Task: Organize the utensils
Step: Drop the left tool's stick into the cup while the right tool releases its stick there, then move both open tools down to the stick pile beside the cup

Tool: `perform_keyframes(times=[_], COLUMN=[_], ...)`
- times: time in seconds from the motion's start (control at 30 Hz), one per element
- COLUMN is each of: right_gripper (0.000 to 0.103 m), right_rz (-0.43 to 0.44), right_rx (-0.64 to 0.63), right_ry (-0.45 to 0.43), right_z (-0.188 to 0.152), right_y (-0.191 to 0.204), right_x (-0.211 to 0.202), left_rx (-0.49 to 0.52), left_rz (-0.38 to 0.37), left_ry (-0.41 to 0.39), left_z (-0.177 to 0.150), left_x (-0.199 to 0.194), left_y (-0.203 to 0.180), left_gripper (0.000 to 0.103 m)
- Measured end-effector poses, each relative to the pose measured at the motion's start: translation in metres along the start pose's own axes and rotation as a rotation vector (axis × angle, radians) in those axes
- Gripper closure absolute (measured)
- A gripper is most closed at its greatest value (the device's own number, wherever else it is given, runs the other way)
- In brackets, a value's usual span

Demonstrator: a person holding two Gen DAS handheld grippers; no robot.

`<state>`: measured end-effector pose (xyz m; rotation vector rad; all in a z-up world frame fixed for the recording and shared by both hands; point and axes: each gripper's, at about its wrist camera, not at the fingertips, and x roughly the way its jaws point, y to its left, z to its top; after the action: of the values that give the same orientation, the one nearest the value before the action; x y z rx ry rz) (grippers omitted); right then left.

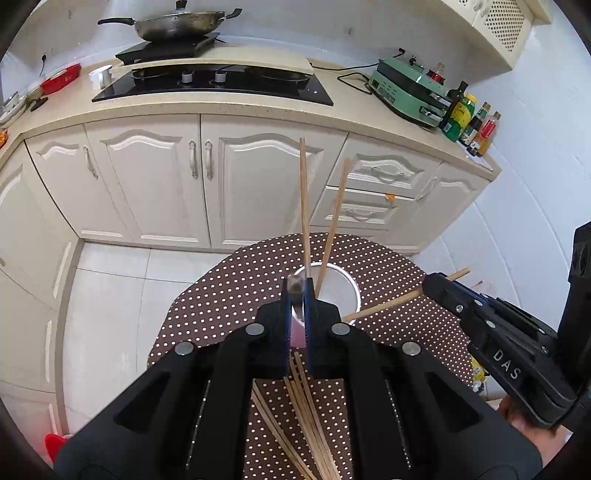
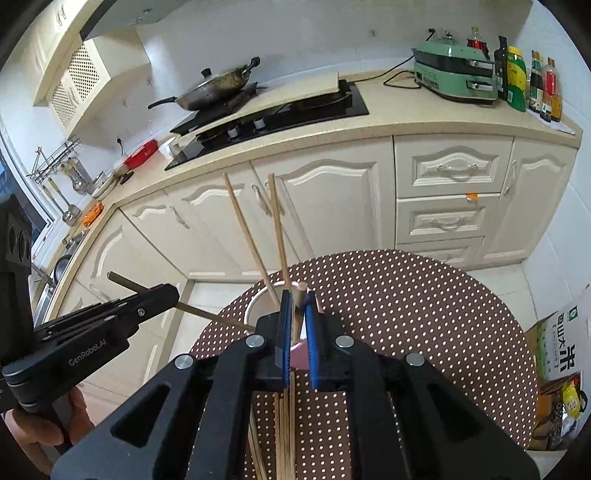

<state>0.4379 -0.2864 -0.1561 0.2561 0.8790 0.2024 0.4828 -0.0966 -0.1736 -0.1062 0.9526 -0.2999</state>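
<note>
A pink cup with a white rim [image 1: 341, 275] stands on the round polka-dot table [image 1: 229, 288] and holds two upright chopsticks [image 1: 304, 199]. My left gripper [image 1: 297, 291] is shut on a chopstick end-on, just in front of the cup. My right gripper [image 2: 298, 295] is shut on another chopstick [image 2: 297, 314], whose tip slants down toward the cup [image 2: 258, 299]. In the left wrist view that gripper [image 1: 436, 282] comes in from the right with its chopstick [image 1: 384, 304]. Several loose chopsticks [image 1: 310, 417] lie on the table beneath both grippers, also in the right wrist view [image 2: 284, 424].
Cream kitchen cabinets [image 1: 229, 177] and a countertop with a black hob [image 1: 214, 83], a wok [image 1: 177, 26], a green appliance [image 1: 406, 88] and bottles [image 1: 469, 122] stand behind the table. A rice box [image 2: 561, 339] sits on the floor at right.
</note>
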Motion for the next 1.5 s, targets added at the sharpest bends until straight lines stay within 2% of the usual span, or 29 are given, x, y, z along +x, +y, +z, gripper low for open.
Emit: perform_keyframes(times=[0.13,0.23,0.3,0.37,0.47,0.77,0.97,1.2,1.5], right_gripper=[0.089,0.076,0.075,0.071,0.067,0.066,0.065,0.065,0.065], right_rz=[-0.002,-0.008,-0.007,-0.010,-0.015,-0.018,-0.018,-0.031,-0.040], right_rx=[0.007,0.008,0.011,0.014,0.021,0.045,0.044,0.058,0.077], right_ry=[-0.006,-0.018,-0.027,-0.036,-0.054,-0.099,-0.099,-0.050,0.043], right_z=[-0.002,-0.003,-0.004,-0.005,-0.007,-0.019,-0.035,-0.064,-0.097], right_y=[0.003,0.006,0.007,0.007,0.007,0.011,0.020,0.020,0.009], right_x=[-0.006,-0.012,-0.017,-0.022,-0.031,-0.056,-0.066,-0.060,-0.037], left_rx=[-0.003,0.001,0.004,0.001,0.014,0.030,0.028,-0.026,-0.087], left_rz=[-0.002,0.009,0.026,0.025,0.024,0.013,0.002,-0.006,-0.001], left_ry=[0.006,0.013,0.004,-0.015,-0.042,-0.070,-0.049,0.029,0.182], left_z=[-0.004,-0.007,-0.009,-0.011,-0.013,-0.029,-0.047,-0.076,-0.119], left_x=[-0.003,-0.006,-0.011,-0.017,-0.029,-0.056,-0.063,-0.048,-0.004], left_y=[-0.001,-0.002,-0.003,-0.004,-0.005,-0.004,0.002,0.019,0.034], left_gripper=[0.096,0.091,0.081,0.048,0.048,0.048,0.048,0.048,0.048])
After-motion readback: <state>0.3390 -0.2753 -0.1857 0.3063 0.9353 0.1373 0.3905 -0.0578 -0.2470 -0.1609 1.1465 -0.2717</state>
